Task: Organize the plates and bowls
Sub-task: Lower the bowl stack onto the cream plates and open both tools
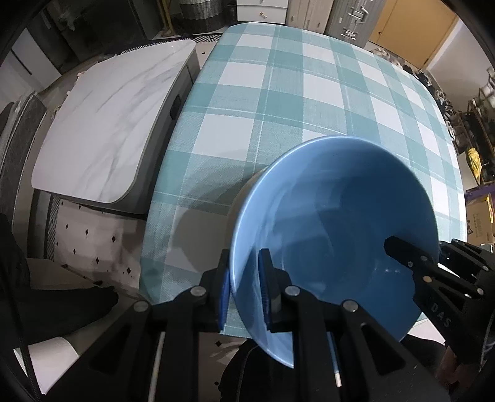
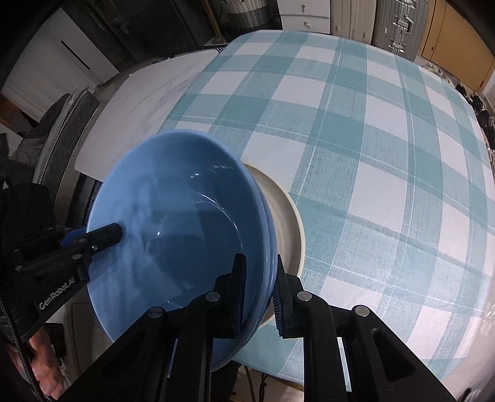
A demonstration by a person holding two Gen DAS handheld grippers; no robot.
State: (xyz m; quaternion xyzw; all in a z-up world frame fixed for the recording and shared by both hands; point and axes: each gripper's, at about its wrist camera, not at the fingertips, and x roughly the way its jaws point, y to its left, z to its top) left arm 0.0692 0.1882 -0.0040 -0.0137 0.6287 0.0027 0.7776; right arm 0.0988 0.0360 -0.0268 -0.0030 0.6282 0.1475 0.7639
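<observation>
A large blue bowl (image 1: 334, 222) (image 2: 173, 222) is held by both grippers on opposite sides of its rim. My left gripper (image 1: 246, 293) is shut on the bowl's left rim, one pad inside and one outside. It shows again at the left of the right wrist view, left gripper (image 2: 92, 239). My right gripper (image 2: 260, 297) is shut on the right rim and appears in the left wrist view as right gripper (image 1: 430, 250). Under the bowl lies a cream plate (image 2: 289, 222) (image 1: 243, 193) near the table's front edge. I cannot tell whether the bowl touches it.
The table wears a teal and white check cloth (image 1: 309, 92) (image 2: 371, 154). To its left stands a lower white marble-look top (image 1: 117, 117) (image 2: 136, 99). Cabinets and a metal case (image 2: 399, 24) line the far wall. A person's hand (image 2: 46, 374) grips the left tool.
</observation>
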